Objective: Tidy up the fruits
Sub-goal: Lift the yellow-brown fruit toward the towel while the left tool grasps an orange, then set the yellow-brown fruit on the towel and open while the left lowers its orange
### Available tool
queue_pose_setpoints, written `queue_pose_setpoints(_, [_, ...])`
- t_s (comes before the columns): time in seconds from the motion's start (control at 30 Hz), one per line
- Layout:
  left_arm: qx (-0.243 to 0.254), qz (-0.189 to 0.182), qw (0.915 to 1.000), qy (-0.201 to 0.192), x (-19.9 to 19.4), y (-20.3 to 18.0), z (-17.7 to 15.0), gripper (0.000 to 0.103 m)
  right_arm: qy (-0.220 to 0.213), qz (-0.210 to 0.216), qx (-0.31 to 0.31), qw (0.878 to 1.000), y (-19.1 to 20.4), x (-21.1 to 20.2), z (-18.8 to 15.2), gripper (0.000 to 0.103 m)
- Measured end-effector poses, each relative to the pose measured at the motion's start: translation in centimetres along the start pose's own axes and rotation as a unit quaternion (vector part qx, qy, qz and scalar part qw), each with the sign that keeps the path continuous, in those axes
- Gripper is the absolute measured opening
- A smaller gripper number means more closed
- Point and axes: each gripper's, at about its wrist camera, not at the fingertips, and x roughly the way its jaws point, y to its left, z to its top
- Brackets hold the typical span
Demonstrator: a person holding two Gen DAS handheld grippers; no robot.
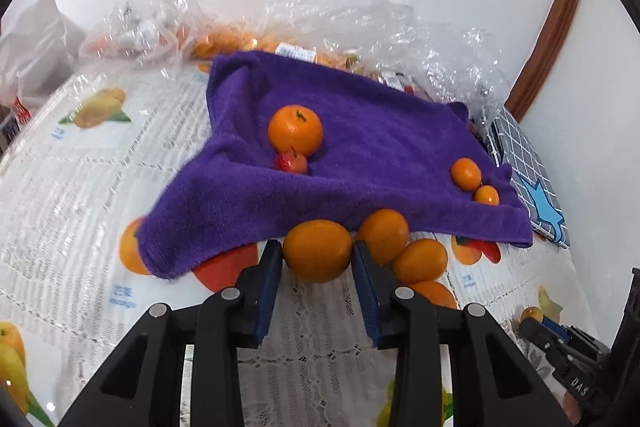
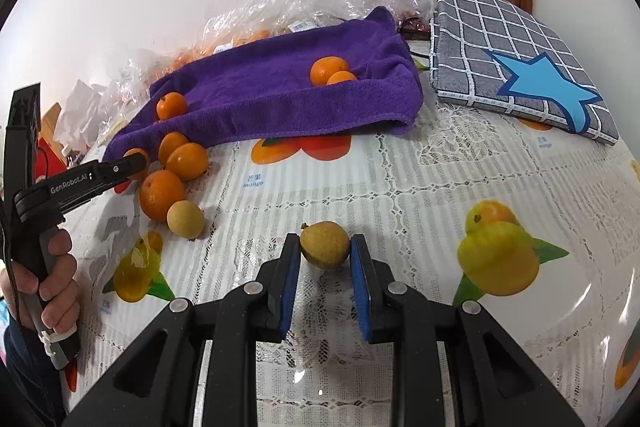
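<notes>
A purple towel (image 1: 360, 147) lies on the table with an orange (image 1: 295, 130), a small red fruit (image 1: 291, 162) and two small oranges (image 1: 466, 173) on it. My left gripper (image 1: 316, 259) is shut on an orange (image 1: 317, 255) at the towel's near edge, beside two more oranges (image 1: 420, 261). My right gripper (image 2: 325, 251) is shut on a small yellow-brown fruit (image 2: 325, 245) just above the tablecloth. The left gripper (image 2: 132, 163) shows at the orange pile (image 2: 162, 194), with a pale round fruit (image 2: 185, 219) beside it.
A fruit-print lace tablecloth (image 2: 400, 179) covers the table. A grey checked cushion with a blue star (image 2: 520, 67) lies at the right. Crumpled clear plastic bags (image 1: 360, 23) holding more fruit sit behind the towel against the white wall.
</notes>
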Motion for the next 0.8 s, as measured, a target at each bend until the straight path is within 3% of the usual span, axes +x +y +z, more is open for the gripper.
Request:
queue_pose_setpoints(0.13, [0.006, 0.0, 0.9995, -0.031, -1.4, -0.1, 0.3, 0.034, -0.006, -0.016, 0.001, 1.0, -0.4, -0.4, 0.7, 0.025])
queue_pose_setpoints(0.37, [0.013, 0.001, 0.9991, -0.039, -3.1, -0.1, 1.8, 0.034, -0.038, -0.01, -0.001, 0.999, -0.8, -1.8, 4.1, 0.025])
queue_pose_setpoints(0.8, [0.019, 0.03, 0.9974, -0.063, -5.6, 0.4, 7.9, 0.034, -0.089, -0.017, -0.019, 0.996, -0.2, -2.2, 11.7, 0.025])
